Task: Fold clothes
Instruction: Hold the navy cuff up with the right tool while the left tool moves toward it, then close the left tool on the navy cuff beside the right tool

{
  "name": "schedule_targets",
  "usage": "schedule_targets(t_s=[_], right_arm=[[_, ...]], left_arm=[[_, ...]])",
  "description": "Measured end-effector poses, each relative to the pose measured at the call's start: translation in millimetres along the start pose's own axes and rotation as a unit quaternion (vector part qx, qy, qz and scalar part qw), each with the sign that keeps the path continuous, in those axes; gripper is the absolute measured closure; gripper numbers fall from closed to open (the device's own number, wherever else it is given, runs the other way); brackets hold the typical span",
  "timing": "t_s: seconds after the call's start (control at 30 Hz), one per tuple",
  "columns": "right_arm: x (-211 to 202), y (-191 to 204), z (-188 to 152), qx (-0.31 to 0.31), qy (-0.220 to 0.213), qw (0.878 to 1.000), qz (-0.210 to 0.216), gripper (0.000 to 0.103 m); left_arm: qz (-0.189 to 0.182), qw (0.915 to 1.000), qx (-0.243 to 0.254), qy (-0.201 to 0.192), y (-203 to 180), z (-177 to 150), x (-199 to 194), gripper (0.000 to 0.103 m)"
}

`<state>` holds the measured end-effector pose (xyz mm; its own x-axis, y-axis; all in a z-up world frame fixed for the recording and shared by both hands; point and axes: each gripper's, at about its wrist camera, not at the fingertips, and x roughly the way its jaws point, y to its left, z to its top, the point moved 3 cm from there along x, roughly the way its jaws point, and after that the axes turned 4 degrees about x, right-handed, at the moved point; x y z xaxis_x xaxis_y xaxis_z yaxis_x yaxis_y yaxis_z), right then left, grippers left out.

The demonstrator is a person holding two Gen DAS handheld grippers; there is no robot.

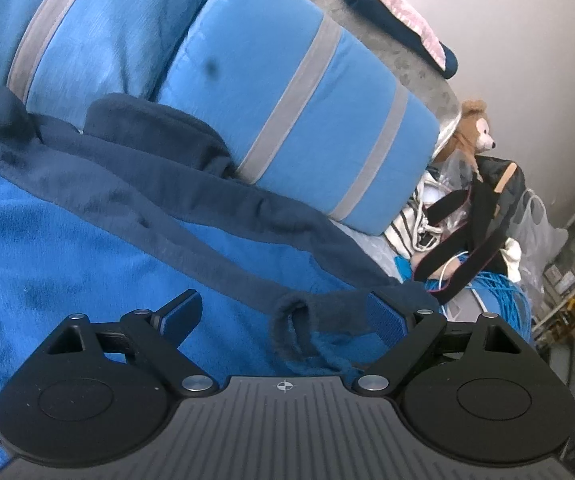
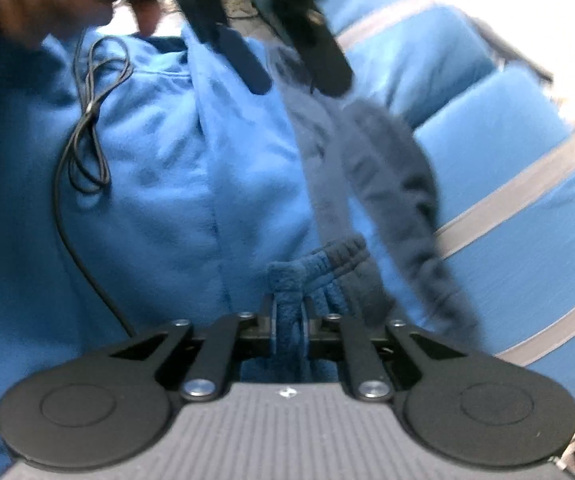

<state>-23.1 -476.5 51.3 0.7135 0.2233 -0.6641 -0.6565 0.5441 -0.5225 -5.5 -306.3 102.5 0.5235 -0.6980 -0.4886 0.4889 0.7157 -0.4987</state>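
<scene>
The left gripper [image 1: 283, 312] is standing with its jaws wide apart over the fleece [image 1: 67, 240], and nothing is being pinched between them. In the left wrist view, the dark trim [image 1: 191, 196] is running diagonally across the fleece, and its looped end [image 1: 291, 328] is lying in the gap between the fingers, nearer the right-hand pad and seemingly against it, though contact cannot be confirmed. A striped pillow [image 1: 307, 108] is resting just beyond the trim, with a plush bear [image 1: 473, 128] and clutter further off. In the right wrist view, the right gripper [image 2: 287, 320] is clamping a thick fold of the fleece's dark edge [image 2: 287, 280], the pads pressing it from both sides. The fleece [image 2: 159, 168] is spreading away ahead of it, a black cable [image 2: 87, 120] is lying over it, and a hand [image 2: 47, 4] is showing at the top left, blurred. Judged step: securing a second hold on the hem before folding. The next move is likely calling for the left jaws to close on the looped end, then both grips lifting together.
</scene>
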Motion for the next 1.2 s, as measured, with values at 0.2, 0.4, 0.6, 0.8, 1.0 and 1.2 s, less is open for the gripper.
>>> schedule_targets(t_s=[0.2,0.4,0.6,0.8,1.0,1.2], right_arm=[[-11.9,11.3,0.0,-0.044,-0.033,0.996,-0.069,0.091],[-16.9,10.1,0.4,-0.041,-0.056,0.992,-0.110,0.091],[-21.1,12.9,0.1,-0.053,-0.074,0.987,-0.135,0.091],[-25.8,16.2,-0.9,-0.060,-0.089,0.983,-0.150,0.091],[-29.5,21.0,-1.4,-0.075,-0.100,0.980,-0.157,0.091],[-31.0,27.6,-1.0,-0.101,-0.108,0.976,-0.162,0.091]], left_arm=[[-0.008,0.9993,-0.035,0.005,7.7,4.5,0.5,0.013],[-0.018,0.9949,-0.091,0.039,8.5,9.7,5.0,0.013],[-0.041,0.9841,-0.137,0.105,-6.2,5.5,31.1,0.013],[-0.070,0.9635,-0.215,0.144,-11.0,-4.5,63.5,0.013],[-0.092,0.9409,-0.281,0.165,-12.1,-14.7,91.1,0.014],[-0.097,0.9325,-0.308,0.161,-10.9,-16.9,105.1,0.025]])
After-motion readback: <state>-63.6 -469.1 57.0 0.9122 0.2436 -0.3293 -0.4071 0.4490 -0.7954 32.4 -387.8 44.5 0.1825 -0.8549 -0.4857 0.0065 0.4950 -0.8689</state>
